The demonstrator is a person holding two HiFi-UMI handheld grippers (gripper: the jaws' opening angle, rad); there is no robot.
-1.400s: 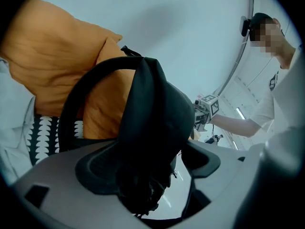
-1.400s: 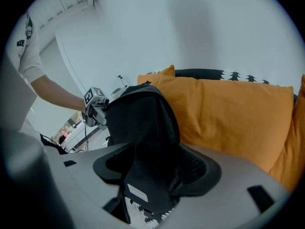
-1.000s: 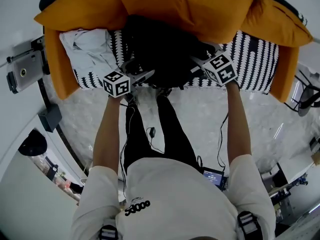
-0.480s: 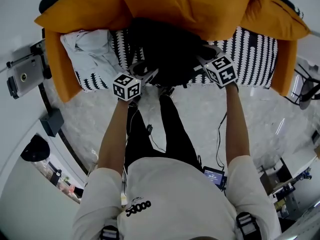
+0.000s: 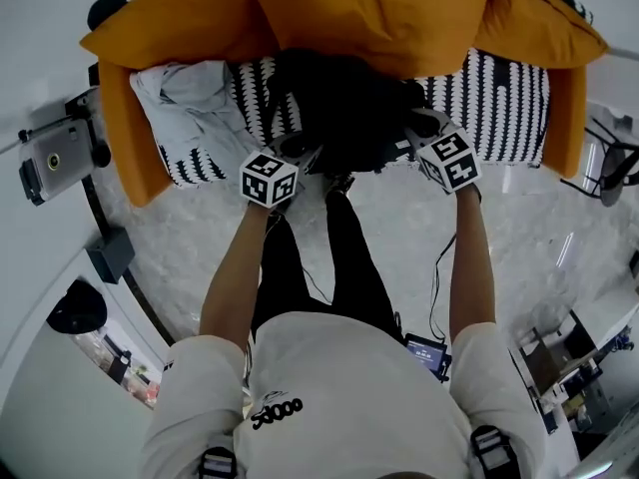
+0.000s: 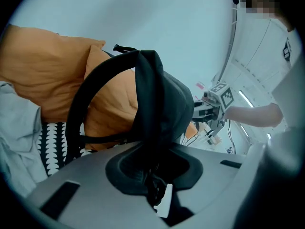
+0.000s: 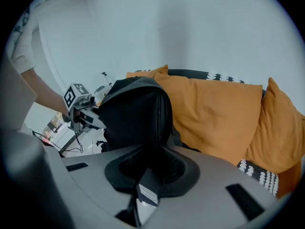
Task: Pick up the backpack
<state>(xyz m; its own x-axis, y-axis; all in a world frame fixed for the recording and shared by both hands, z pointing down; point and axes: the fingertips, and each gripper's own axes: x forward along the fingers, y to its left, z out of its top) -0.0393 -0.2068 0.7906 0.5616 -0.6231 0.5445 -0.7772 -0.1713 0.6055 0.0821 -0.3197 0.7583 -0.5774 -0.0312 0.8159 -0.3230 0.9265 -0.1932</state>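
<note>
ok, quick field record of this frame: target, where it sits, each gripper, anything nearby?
target: backpack, black
location: on the sofa seat, against the orange cushions
left gripper: jaws closing, backpack fabric pinched between them
right gripper: jaws closing, backpack fabric pinched between them
nearby: grey garment on the seat, left of the backpack in the head view
lifted: cannot tell

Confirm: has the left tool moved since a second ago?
Yes: the left tool moved right, away from the white cloth; its jaws are closing on the backpack strap.
</note>
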